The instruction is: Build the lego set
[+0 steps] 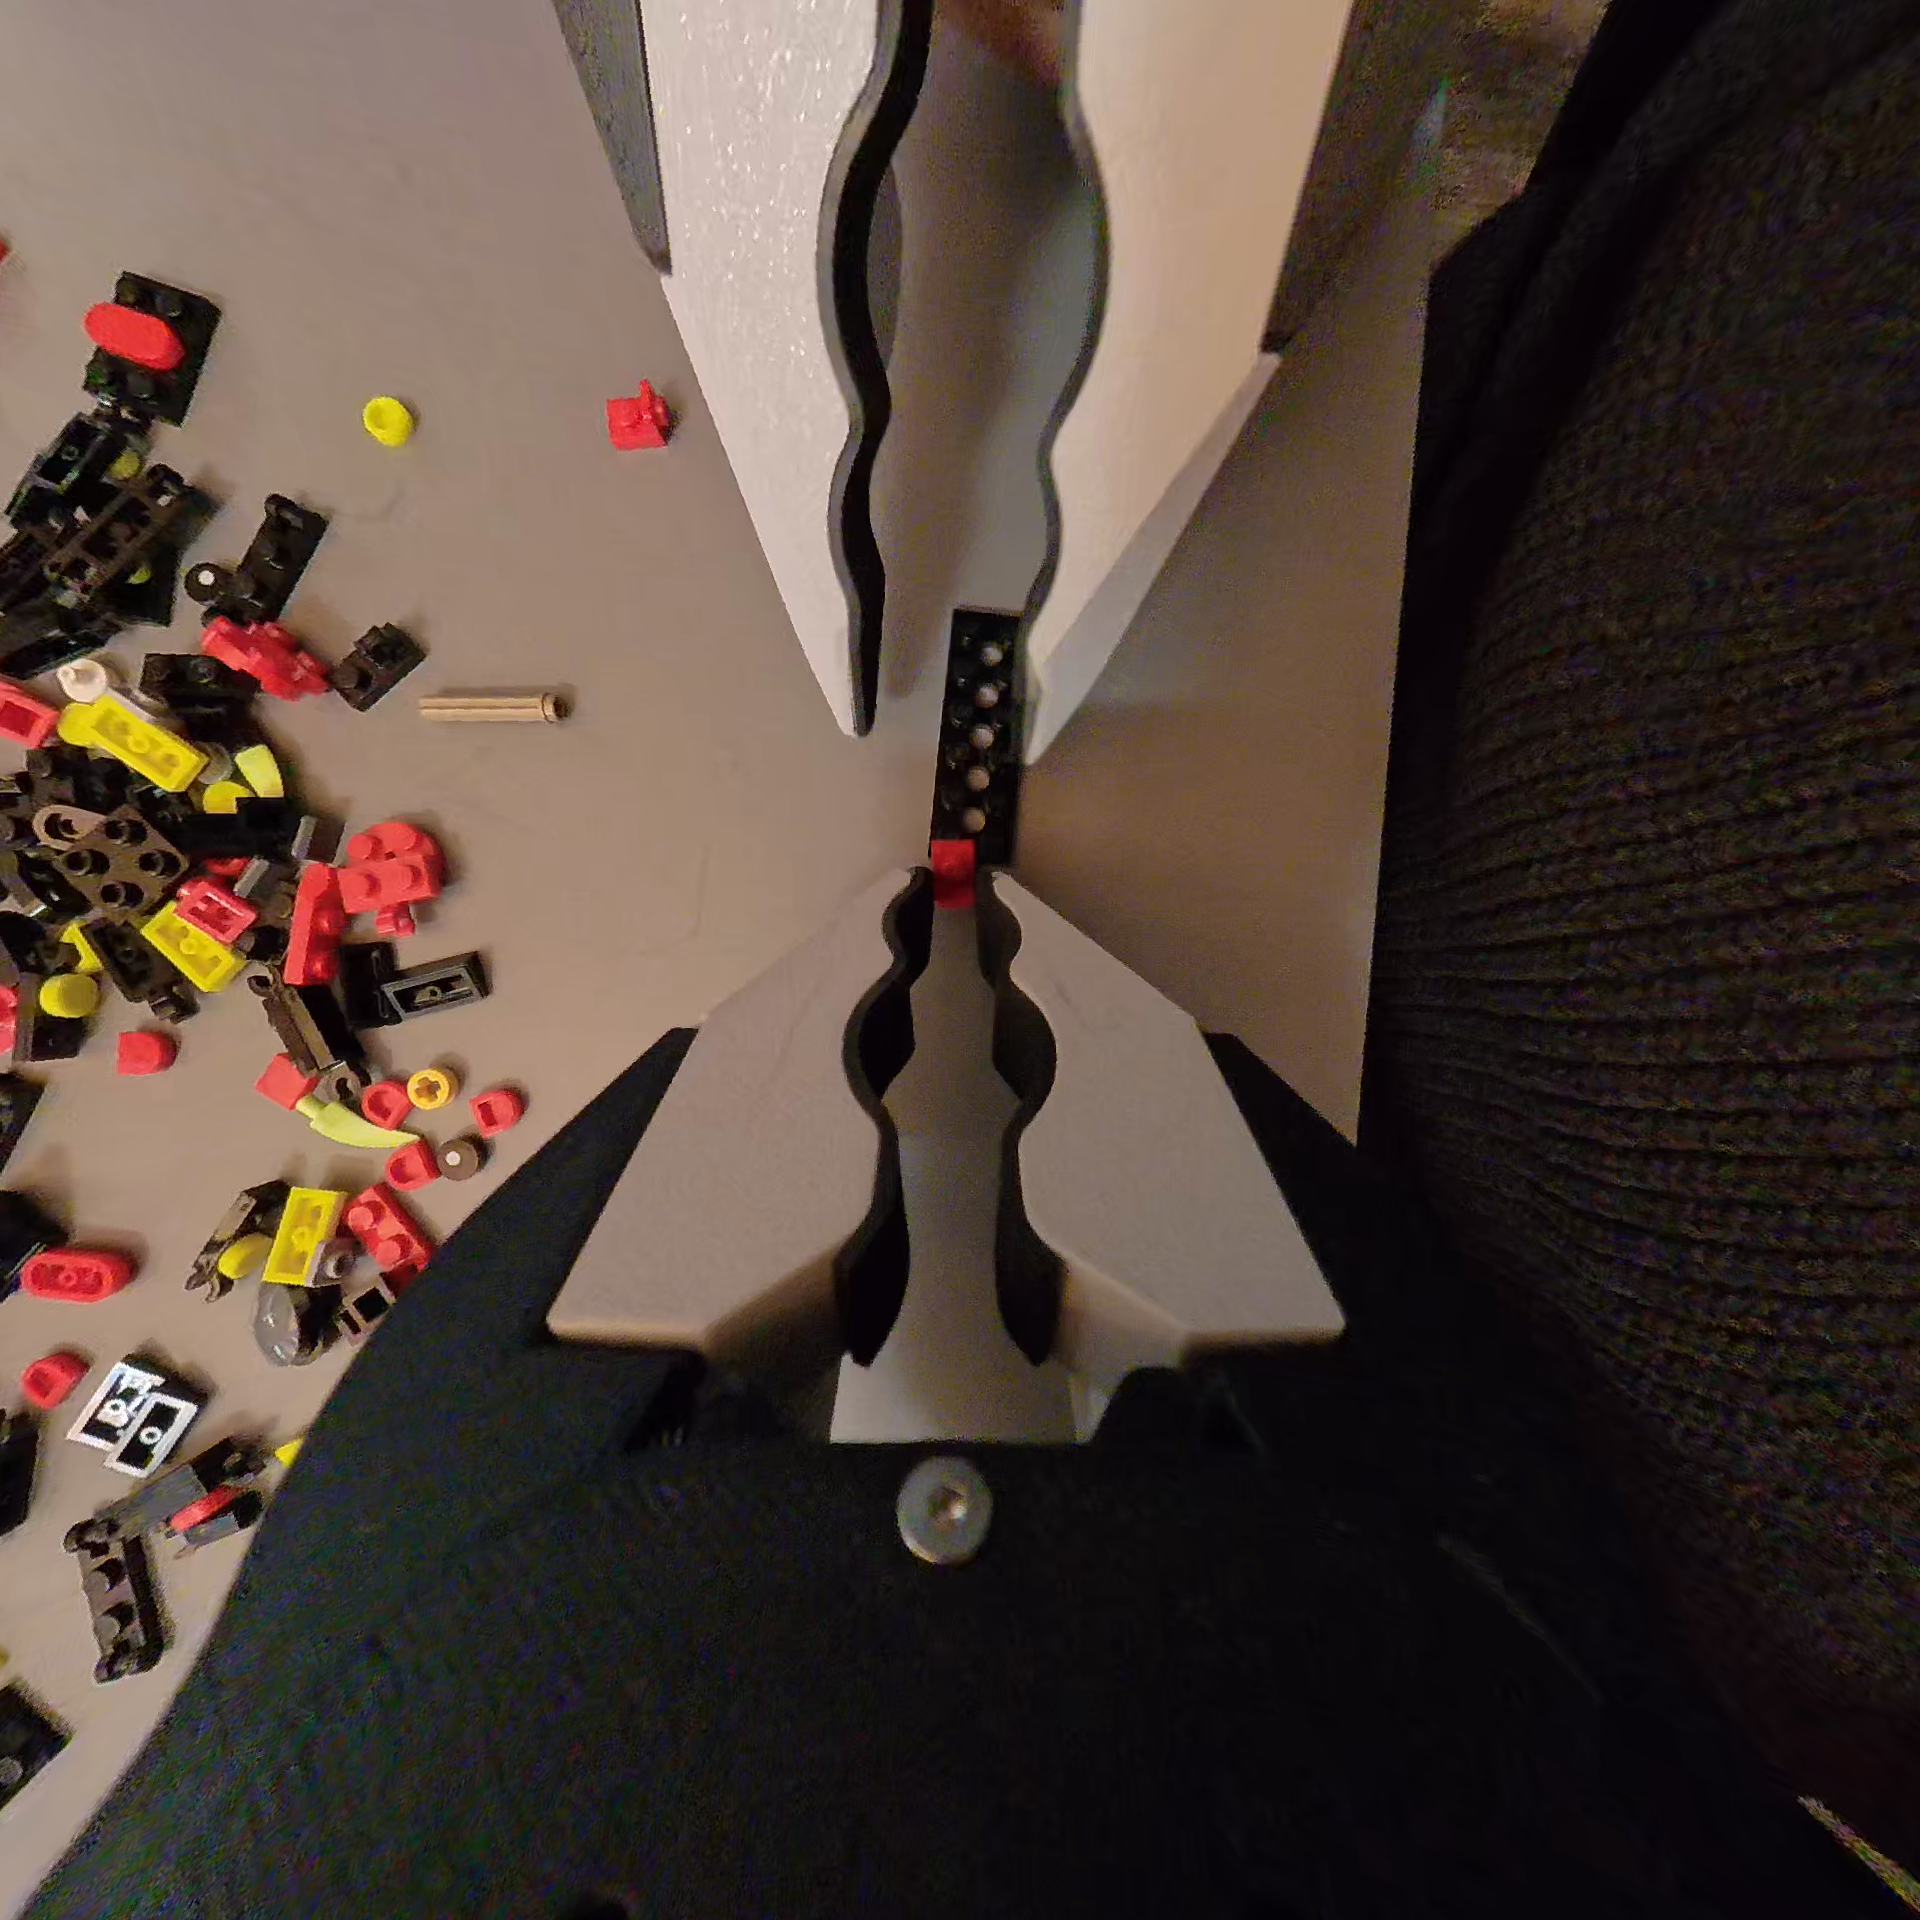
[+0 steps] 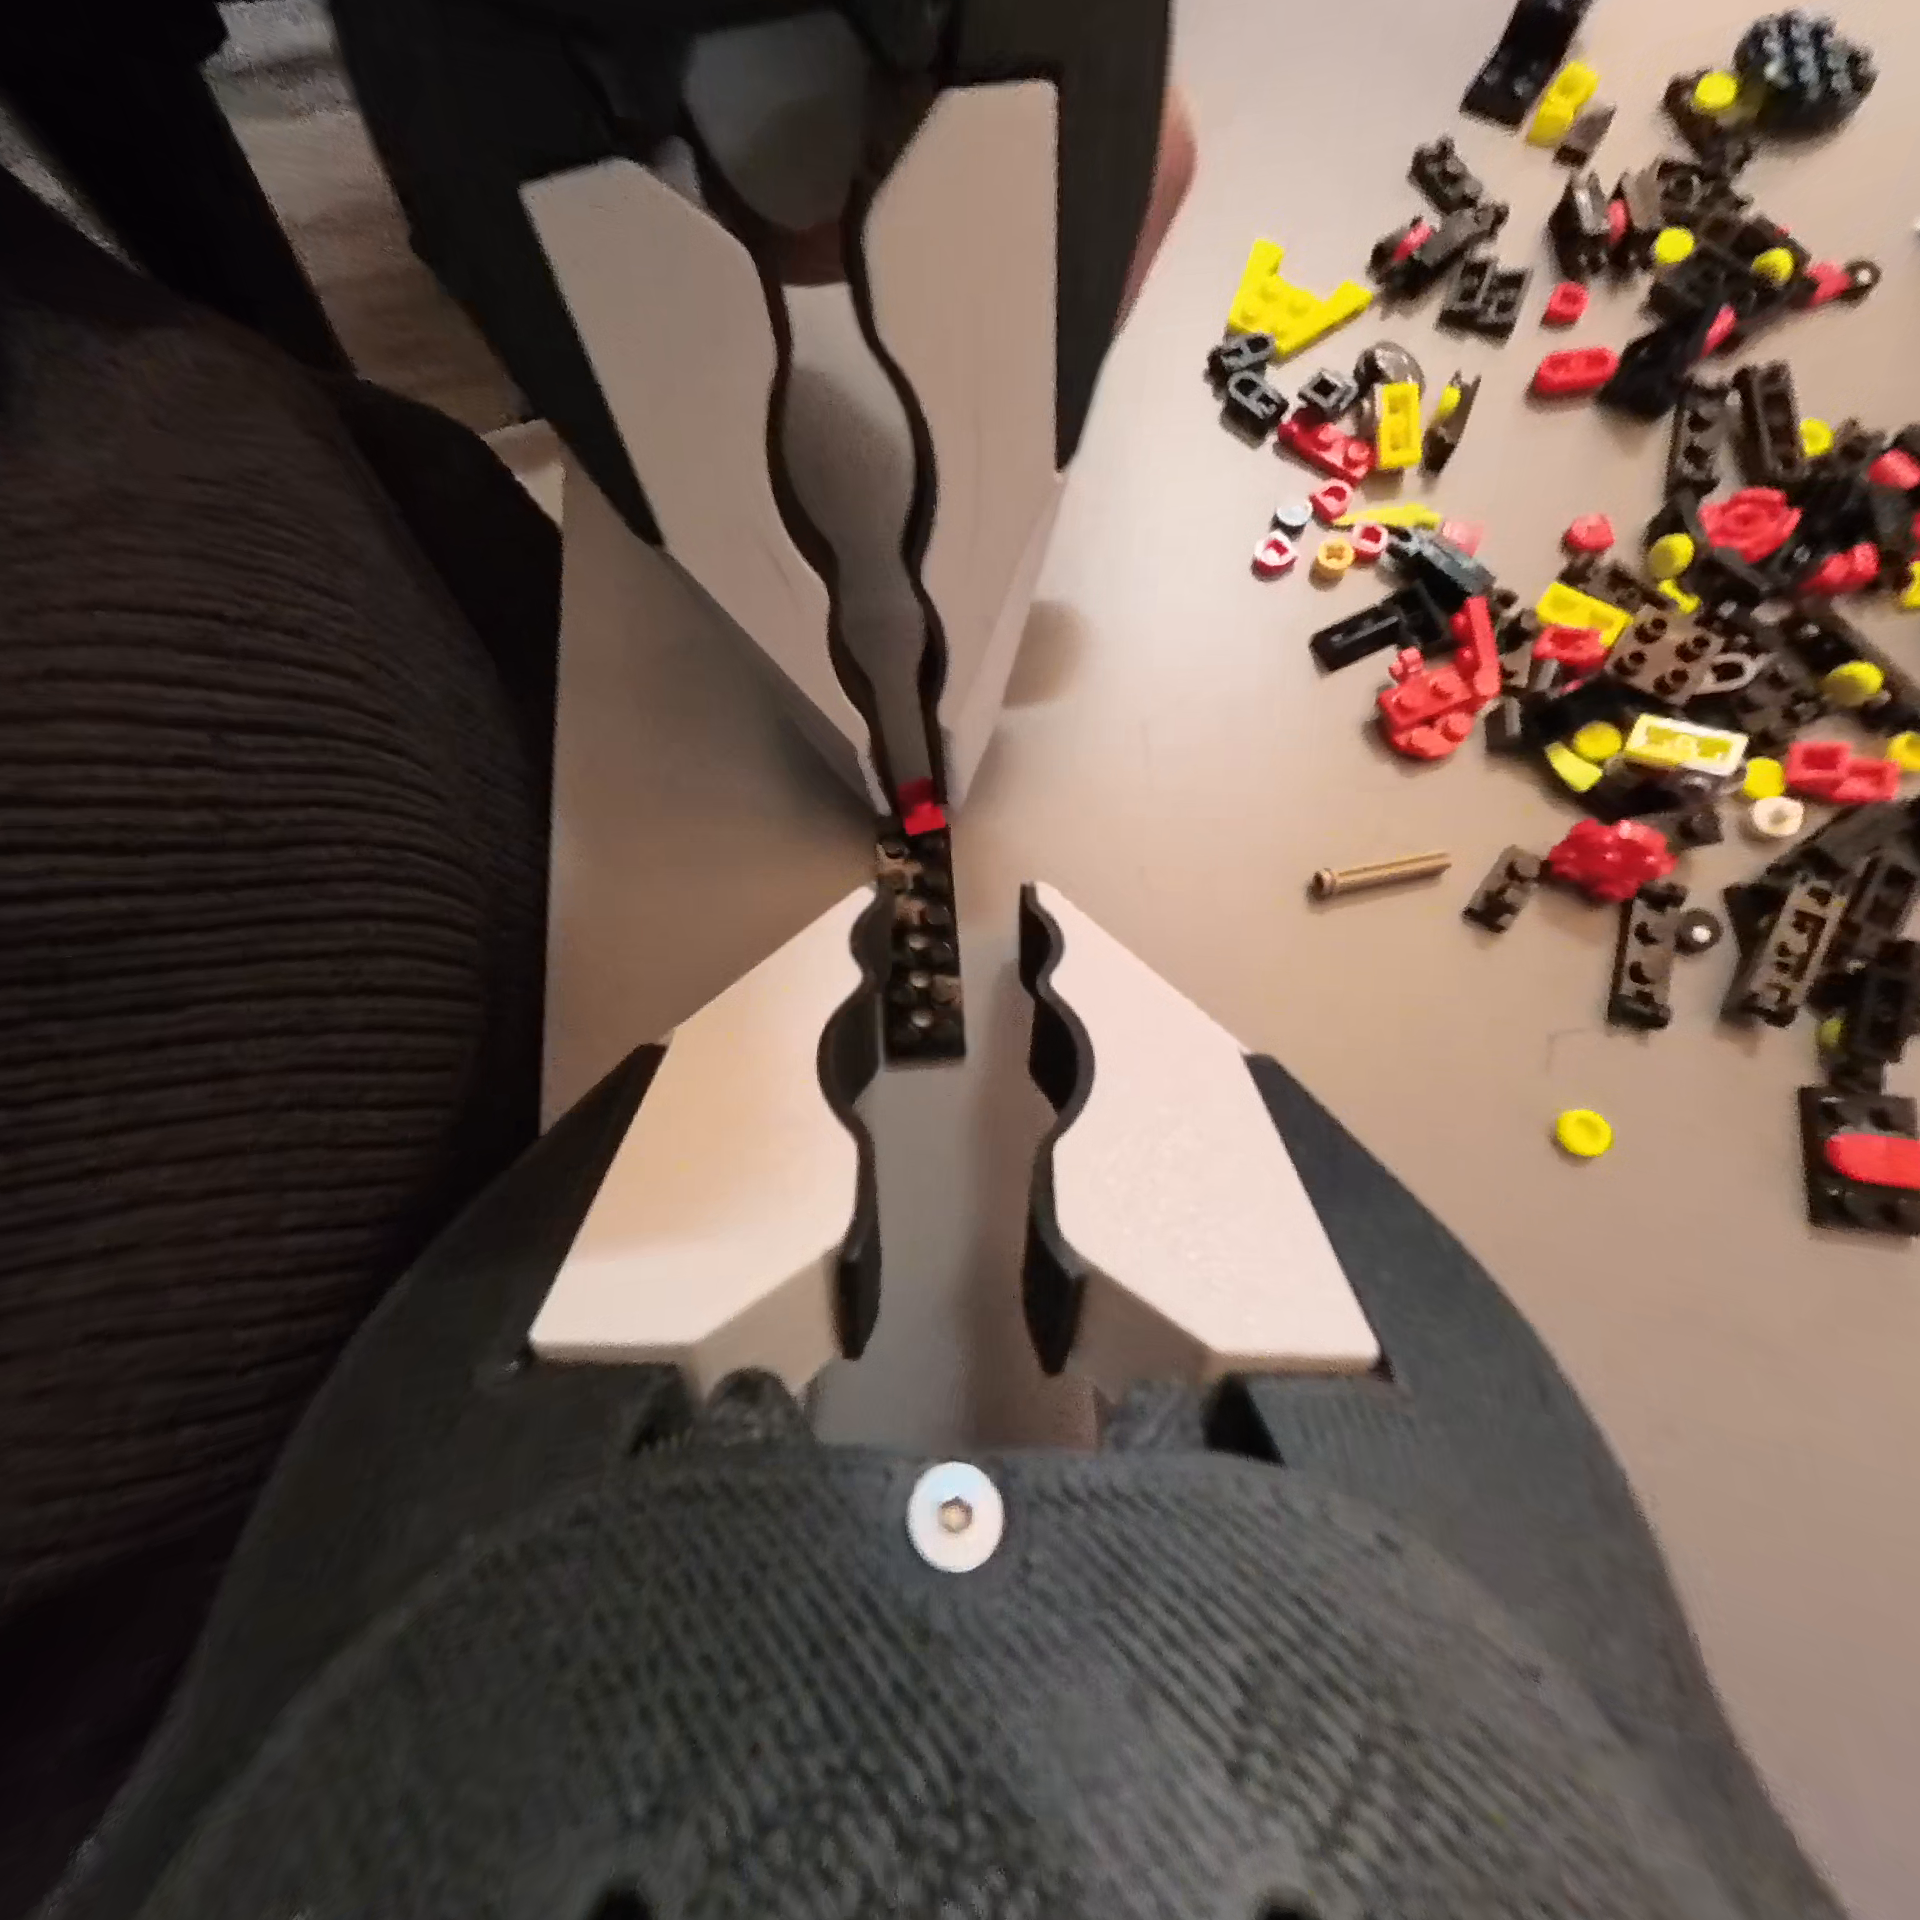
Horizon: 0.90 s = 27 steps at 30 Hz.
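I have the left gripper [image 1: 953,894] clenched on a small red piece [image 1: 952,881], which meets one end of the long black studded plate [image 1: 983,736]. My right gripper [image 2: 945,904] has its jaws released; the plate [image 2: 923,956] lies against one finger, away from the other. The plate is raised over the grey surface [image 1: 644,831]. The loose pile of red, yellow and black bricks [image 1: 166,831] lies well apart from the plate, a tan pin [image 1: 495,708] between them.
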Tool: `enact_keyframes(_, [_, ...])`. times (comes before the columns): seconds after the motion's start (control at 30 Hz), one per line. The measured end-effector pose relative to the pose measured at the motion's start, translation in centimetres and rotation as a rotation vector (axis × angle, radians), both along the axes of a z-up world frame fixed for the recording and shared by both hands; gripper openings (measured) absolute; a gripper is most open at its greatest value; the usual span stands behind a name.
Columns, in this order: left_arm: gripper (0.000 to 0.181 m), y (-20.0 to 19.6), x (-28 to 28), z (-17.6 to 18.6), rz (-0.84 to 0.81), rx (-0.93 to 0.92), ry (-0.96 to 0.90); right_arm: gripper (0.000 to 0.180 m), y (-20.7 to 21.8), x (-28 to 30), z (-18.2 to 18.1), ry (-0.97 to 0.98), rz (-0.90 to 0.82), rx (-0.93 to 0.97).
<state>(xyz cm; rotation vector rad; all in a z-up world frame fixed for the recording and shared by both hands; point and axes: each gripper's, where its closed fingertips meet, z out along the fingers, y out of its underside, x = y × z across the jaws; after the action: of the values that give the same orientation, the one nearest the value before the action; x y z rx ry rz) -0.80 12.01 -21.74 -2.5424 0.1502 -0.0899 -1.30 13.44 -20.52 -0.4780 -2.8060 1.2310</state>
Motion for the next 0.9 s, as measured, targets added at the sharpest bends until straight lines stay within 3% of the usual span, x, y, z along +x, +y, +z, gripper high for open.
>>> enact_keyframes(0.27, [0.006, -0.1, 0.0, 0.3, 0.009, 0.027, -0.026, 0.017, -0.7, -1.0, 0.1, -0.09, -0.084, -0.053])
enact_keyframes(0.9, [0.006, 0.4, 0.0, 0.2, 0.017, 0.044, -0.047, 0.016, -1.0, -0.8, -0.1, -0.053, -0.076, -0.021])
